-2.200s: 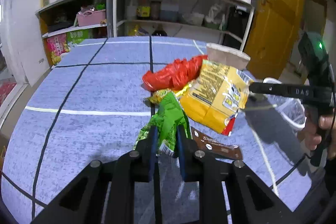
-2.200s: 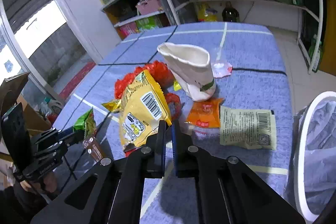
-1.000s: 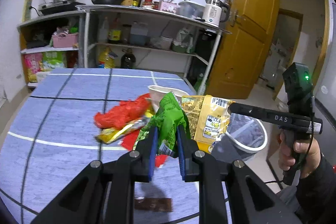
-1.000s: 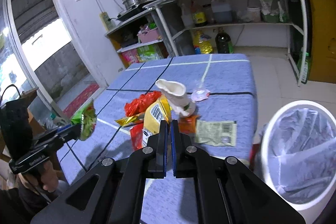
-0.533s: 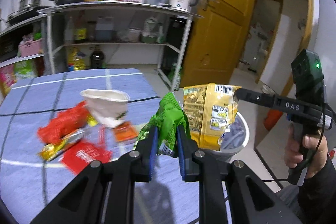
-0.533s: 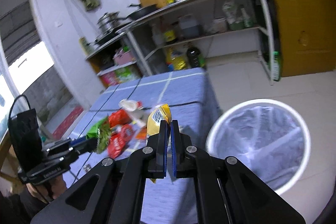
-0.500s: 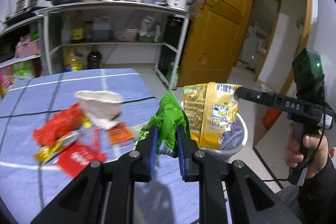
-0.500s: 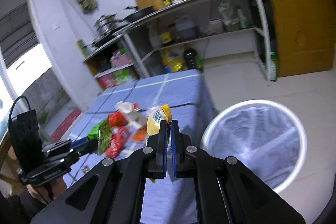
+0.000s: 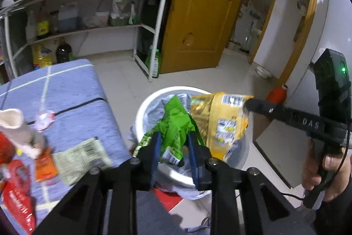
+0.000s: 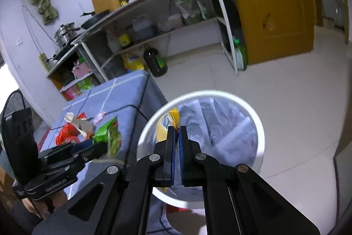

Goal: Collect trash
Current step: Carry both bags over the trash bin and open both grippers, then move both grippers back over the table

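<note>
Both grippers over the white bin [image 9: 143, 107], which stands on the floor just beside the blue table [image 9: 72, 89]. Left gripper [image 9: 173, 147]: jaws have just been opening, now parted with a gap; green wrapper [image 9: 173, 124] sits between the blue pads [image 9: 156, 147], loose on the right side, cannot tell if the left pad touches it. The wrapper hangs above the bin's near rim. Right gripper [image 10: 176, 136]: jaws nearly closed, pinching the yellow bag [image 10: 167, 122] by its edge; the bag hangs over the bin's left inner side, above the liner [image 10: 220, 124]. A hand [image 9: 323, 171] grips the right gripper's handle, right of the bin. On the table, left of the bin: paper cup [image 9: 15, 127], orange packet [image 9: 45, 163], pale label wrapper [image 9: 81, 155], red wrappers [image 9: 15, 188].
</note>
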A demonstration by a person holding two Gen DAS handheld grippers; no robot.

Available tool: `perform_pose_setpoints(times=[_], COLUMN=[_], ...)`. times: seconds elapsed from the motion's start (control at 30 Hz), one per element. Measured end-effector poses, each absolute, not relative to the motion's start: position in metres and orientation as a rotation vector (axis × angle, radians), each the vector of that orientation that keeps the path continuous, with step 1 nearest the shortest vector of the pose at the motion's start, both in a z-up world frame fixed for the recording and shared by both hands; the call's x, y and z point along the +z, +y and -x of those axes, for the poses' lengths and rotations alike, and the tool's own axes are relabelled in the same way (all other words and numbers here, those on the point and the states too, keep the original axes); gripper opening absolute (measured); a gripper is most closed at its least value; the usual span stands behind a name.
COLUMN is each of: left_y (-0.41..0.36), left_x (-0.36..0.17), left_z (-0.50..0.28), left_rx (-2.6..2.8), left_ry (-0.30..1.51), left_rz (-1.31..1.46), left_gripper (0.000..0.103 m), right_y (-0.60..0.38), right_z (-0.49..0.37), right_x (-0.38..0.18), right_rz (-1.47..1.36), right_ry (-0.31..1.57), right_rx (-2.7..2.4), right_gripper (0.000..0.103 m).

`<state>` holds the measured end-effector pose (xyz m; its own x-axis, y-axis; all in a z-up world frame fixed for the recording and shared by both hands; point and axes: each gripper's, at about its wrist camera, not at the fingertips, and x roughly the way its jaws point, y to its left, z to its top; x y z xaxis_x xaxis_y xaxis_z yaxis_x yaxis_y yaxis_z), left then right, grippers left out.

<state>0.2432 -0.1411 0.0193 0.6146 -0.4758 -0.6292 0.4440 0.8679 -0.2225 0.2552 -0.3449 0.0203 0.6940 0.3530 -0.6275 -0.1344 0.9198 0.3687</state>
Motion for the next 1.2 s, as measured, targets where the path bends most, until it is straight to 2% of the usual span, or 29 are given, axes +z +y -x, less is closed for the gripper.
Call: perform_pose_setpoints(times=[0.17, 0.43, 0.53, 0.6, 0.97, 1.2], left_y=[-0.155, -0.155, -0.150, -0.146, -0.092, -0.039], left_x=[0.007, 0.003, 0.011, 0.017, 0.050, 0.052], left_z=[-0.256, -0.258, -0.252, -0.248, -0.194, -0.167], left_rx=[-0.545, -0.540, -0.534, -0.530, -0.450, -0.336], left_ry=[0.779, 0.789, 0.766, 0.749, 0.616, 0.583], left_rz=[0.053, 0.061, 0.063, 0.060, 0.075, 0.085], left_gripper=[0.041, 0.045, 0.045, 0.045, 0.045, 0.045], right_y=[-0.355, -0.360, -0.360, -0.360, -0.316, -0.257], right_z=[-0.261, -0.259, -0.260, -0.258, -0.227, -0.219], right_x=[0.006, 0.005, 0.008, 0.010, 0.046, 0.055], right_rz=[-0.307, -0.308, -0.300, -0.303, -0.223, -0.145], right_ry=[0.807, 0.803, 0.793, 0.782, 0.655, 0.636], right_rx=[0.220, 0.183, 0.170, 0.163, 0.286, 0.423], right_gripper=[0.006, 0.016, 0.024, 0.034, 0.035, 0.035])
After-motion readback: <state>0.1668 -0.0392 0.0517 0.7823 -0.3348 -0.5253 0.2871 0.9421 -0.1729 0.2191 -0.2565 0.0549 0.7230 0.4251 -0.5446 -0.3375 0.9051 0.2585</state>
